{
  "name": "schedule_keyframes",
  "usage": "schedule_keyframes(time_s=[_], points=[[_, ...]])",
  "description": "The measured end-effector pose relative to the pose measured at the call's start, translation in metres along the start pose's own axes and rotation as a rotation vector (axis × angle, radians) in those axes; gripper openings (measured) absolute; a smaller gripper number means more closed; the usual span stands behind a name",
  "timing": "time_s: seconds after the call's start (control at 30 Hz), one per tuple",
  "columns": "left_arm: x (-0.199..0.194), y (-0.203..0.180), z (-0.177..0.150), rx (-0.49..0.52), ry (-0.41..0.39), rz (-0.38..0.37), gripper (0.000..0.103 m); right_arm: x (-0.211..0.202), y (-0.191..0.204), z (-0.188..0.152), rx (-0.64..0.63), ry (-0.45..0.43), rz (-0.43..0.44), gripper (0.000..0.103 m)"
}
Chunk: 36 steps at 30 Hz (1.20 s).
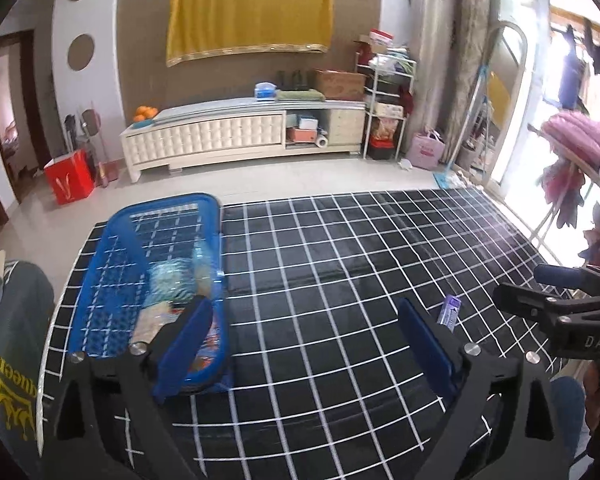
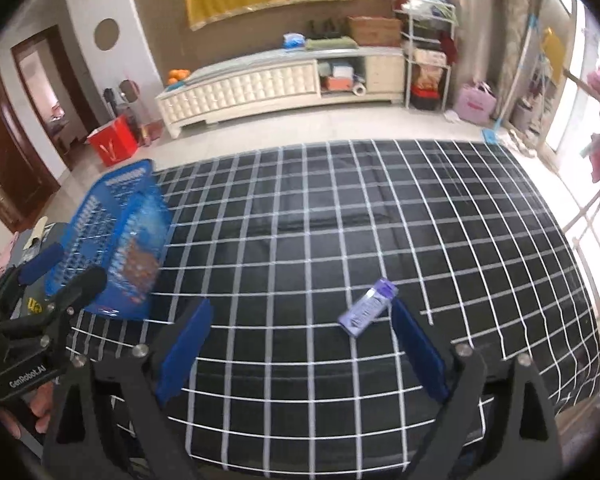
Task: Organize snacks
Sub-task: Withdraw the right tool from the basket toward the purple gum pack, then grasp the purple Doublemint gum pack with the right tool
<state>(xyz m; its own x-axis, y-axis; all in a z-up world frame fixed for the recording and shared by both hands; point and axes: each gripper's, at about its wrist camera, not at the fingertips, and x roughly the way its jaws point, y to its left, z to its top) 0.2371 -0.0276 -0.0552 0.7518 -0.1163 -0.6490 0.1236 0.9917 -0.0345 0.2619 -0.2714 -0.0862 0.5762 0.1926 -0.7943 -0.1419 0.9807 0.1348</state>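
A blue mesh basket (image 1: 112, 248) stands at the left end of the table with several snack packs (image 1: 172, 280) inside. In the right wrist view the basket (image 2: 112, 208) is far to the left. A small purple snack pack (image 2: 366, 308) lies flat on the black grid cloth (image 2: 300, 220). It sits just ahead of my right gripper's (image 2: 300, 308) right finger, untouched, and that gripper is open and empty. My left gripper (image 1: 304, 308) is open and empty too. Its left finger overlaps the basket's near end, and the purple pack (image 1: 450, 310) lies just outside its right finger.
The table's far edge drops to a tiled floor. Beyond it are a cream cabinet (image 1: 228, 132), a red bag (image 1: 68, 180) and a white shelf rack (image 1: 384, 112). A drying rack with pink clothes (image 1: 580, 140) stands to the right. A person's grey printed garment (image 1: 16, 360) is at the left.
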Motion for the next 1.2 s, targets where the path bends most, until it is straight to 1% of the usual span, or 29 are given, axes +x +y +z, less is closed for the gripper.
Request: schedule_keyframes(time_s=[0.1,0.17,0.27,0.37,0.5,0.57,0.63,0.8,0.87,0.97,1.0,1.03,1.07,1.13,1.2], points=[[0.015,-0.016,-0.003,0.025,0.011,0.007,0.093,0.016,-0.016,-0.003,0.033,0.035,-0.003,0.096],[0.031,-0.024,-0.006,0.029,0.047,0.007,0.094,0.027,-0.025,-0.005,0.054,0.057,-0.007,0.096],[0.053,-0.035,-0.01,0.037,0.111,0.003,0.103,0.049,-0.04,-0.009,0.084,0.108,0.004,0.096],[0.07,-0.046,-0.013,0.077,0.122,0.017,0.103,0.068,-0.045,-0.013,0.096,0.153,0.0,0.096],[0.092,-0.053,-0.017,0.093,0.15,-0.003,0.103,0.093,-0.051,-0.014,0.112,0.202,-0.006,0.096],[0.108,-0.055,-0.017,0.108,0.17,0.016,0.103,0.107,-0.055,-0.014,0.122,0.234,-0.018,0.096],[0.122,-0.057,-0.019,0.114,0.194,0.024,0.103,0.115,-0.056,-0.014,0.126,0.245,-0.021,0.096],[0.146,-0.057,-0.027,0.099,0.243,0.013,0.103,0.134,-0.06,-0.016,0.13,0.282,-0.011,0.096],[0.154,-0.056,-0.029,0.102,0.259,0.007,0.103,0.138,-0.059,-0.015,0.112,0.286,-0.024,0.096],[0.165,-0.055,-0.03,0.1,0.28,0.006,0.103,0.145,-0.056,-0.015,0.063,0.285,-0.06,0.086],[0.168,-0.054,-0.03,0.093,0.284,0.007,0.103,0.147,-0.056,-0.015,0.056,0.293,-0.063,0.078],[0.169,-0.053,-0.03,0.088,0.286,0.006,0.103,0.151,-0.057,-0.017,0.053,0.306,-0.067,0.072],[0.171,-0.052,-0.029,0.079,0.29,0.003,0.103,0.15,-0.056,-0.018,0.038,0.29,-0.08,0.068],[0.174,-0.05,-0.029,0.064,0.297,-0.004,0.103,0.147,-0.056,-0.022,-0.001,0.274,-0.087,0.048],[0.175,-0.05,-0.031,0.065,0.296,-0.002,0.103,0.142,-0.055,-0.027,-0.013,0.27,-0.054,0.042]])
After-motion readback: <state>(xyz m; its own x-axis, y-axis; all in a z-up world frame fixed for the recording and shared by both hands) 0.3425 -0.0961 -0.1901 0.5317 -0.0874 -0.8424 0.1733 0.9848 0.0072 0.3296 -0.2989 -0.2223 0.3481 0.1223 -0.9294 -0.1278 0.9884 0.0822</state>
